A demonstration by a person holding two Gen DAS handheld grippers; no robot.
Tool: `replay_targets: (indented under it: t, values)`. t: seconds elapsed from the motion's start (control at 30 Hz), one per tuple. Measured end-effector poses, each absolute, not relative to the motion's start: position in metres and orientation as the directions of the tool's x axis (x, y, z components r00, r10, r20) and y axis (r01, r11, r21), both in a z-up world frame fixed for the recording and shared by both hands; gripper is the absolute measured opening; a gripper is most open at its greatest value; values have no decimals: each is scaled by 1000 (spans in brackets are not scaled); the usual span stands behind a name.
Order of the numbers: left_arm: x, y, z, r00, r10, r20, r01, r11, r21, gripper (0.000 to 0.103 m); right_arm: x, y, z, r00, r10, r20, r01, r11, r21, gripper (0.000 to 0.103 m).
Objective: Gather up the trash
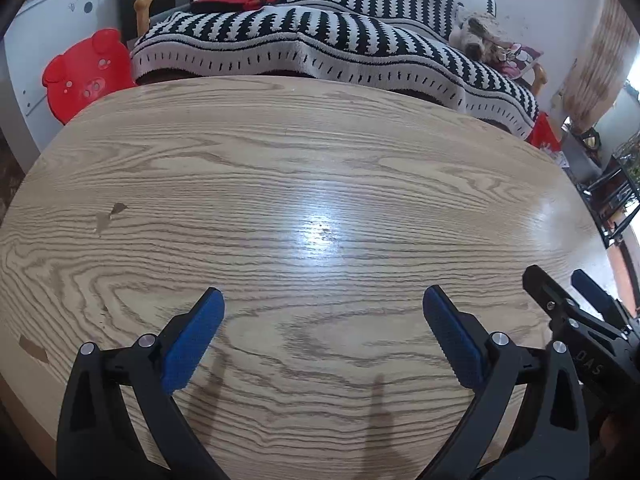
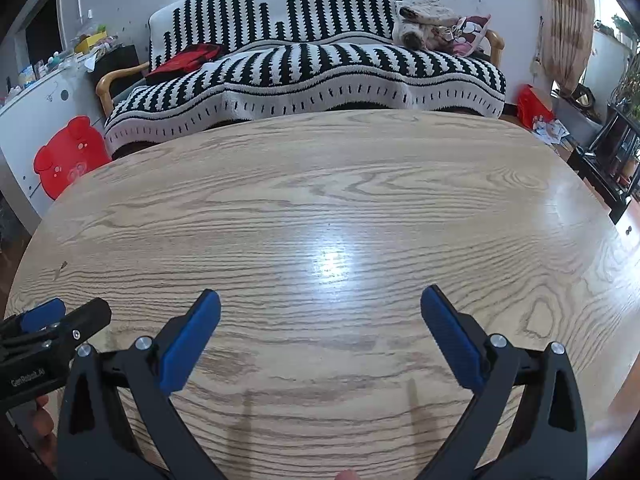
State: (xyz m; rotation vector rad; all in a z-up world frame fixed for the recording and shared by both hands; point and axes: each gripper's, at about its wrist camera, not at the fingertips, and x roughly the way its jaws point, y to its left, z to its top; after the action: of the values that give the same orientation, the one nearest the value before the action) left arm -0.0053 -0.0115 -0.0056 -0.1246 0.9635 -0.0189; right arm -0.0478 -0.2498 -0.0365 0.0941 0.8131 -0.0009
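My left gripper (image 1: pixel 323 300) hovers open over the near part of a wood-grain table (image 1: pixel 280 168), nothing between its blue pads. The right gripper (image 1: pixel 568 292) shows at the right edge of the left wrist view, also spread. In the right wrist view my right gripper (image 2: pixel 320 300) stands open above the same table (image 2: pixel 320 184), holding nothing. The left gripper (image 2: pixel 60 316) pokes in at the left edge there. No trash item shows on the tabletop in either view; only small chipped spots (image 1: pixel 108 216) mark the surface.
Behind the table stands a sofa with a black-and-white striped cover (image 1: pixel 320 40) (image 2: pixel 304 68), a red cloth (image 2: pixel 184 60) and a soft toy (image 2: pixel 424 24) on it. A red pig-shaped stool (image 1: pixel 86 72) is at the left, a dark shelf (image 2: pixel 616 160) at the right.
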Motion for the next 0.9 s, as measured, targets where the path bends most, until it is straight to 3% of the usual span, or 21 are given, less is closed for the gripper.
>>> replay_targets:
  t: [0.27, 0.9]
  values:
    - [-6, -16, -6, 571, -13, -821, -21, 999, -31, 97, -45, -251, -40, 668, 49, -742, 34, 995, 97, 97]
    - [-6, -17, -6, 566, -25, -824, -9, 999, -36, 97, -41, -258, -45, 643, 77, -762, 39, 990, 134, 97]
